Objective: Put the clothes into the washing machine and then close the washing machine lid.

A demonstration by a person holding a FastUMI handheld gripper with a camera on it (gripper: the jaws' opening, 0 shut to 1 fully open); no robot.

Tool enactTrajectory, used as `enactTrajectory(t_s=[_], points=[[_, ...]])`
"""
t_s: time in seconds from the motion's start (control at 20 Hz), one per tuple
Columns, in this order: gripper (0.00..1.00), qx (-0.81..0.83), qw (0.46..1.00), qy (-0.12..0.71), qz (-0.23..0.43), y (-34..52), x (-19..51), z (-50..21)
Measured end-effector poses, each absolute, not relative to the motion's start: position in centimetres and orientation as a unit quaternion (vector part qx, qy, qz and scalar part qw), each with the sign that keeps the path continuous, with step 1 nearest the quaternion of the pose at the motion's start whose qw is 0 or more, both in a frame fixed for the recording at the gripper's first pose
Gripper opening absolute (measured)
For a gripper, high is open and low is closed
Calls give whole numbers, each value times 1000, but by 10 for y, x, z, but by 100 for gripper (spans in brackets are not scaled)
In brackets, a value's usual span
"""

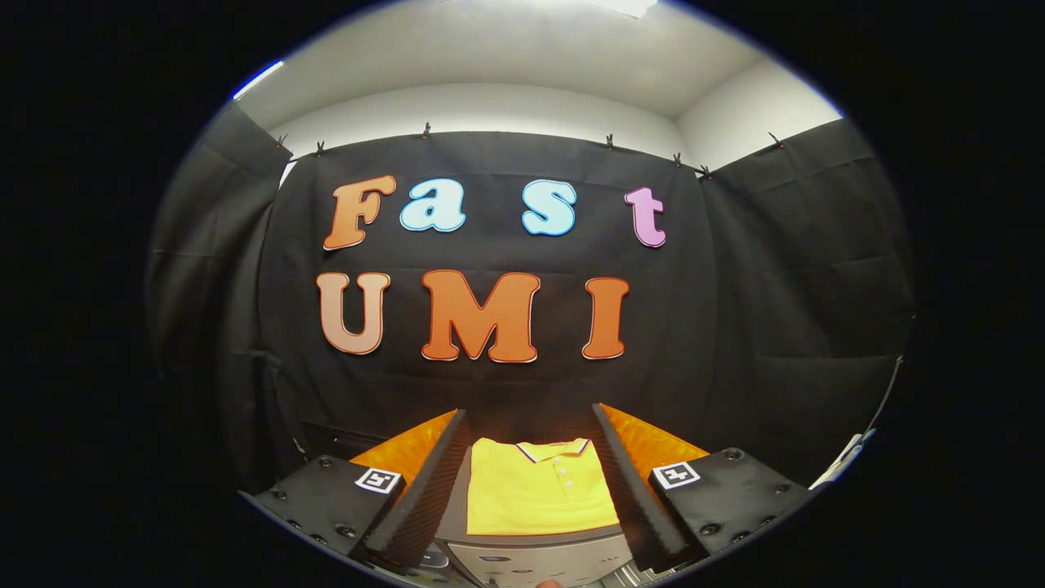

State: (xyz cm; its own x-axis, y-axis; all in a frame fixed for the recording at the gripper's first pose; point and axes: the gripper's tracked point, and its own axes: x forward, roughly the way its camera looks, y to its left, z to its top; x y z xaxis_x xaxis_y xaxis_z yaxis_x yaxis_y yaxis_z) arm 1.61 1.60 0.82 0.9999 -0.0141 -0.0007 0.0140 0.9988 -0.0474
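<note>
While the gripper (pixel 535 490) holds its two black ribbed fingers (pixel 424 490) spread wide apart with nothing clamped, a folded yellow polo shirt (pixel 535 490) lies low in the centre of the frame, seen in the gap between them and a little beyond their tips. It rests flat, collar away from the camera, on a dark surface (pixel 531 541) above a pale grey front panel (pixel 539 563), possibly the washing machine. Small marks on that panel are too blurred to read. Each finger mount carries a square black-and-white marker tag (pixel 380 480). Most of the panel is cut off at the bottom of the frame, so no lid or opening can be made out.
</note>
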Motion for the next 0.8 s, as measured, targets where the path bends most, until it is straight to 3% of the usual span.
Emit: enactTrajectory(t_s=[0.45, 0.8], points=[[96, -29, 999, 23, -20, 2, 29, -10], [96, -36, 995, 92, -19, -38, 112, -77]])
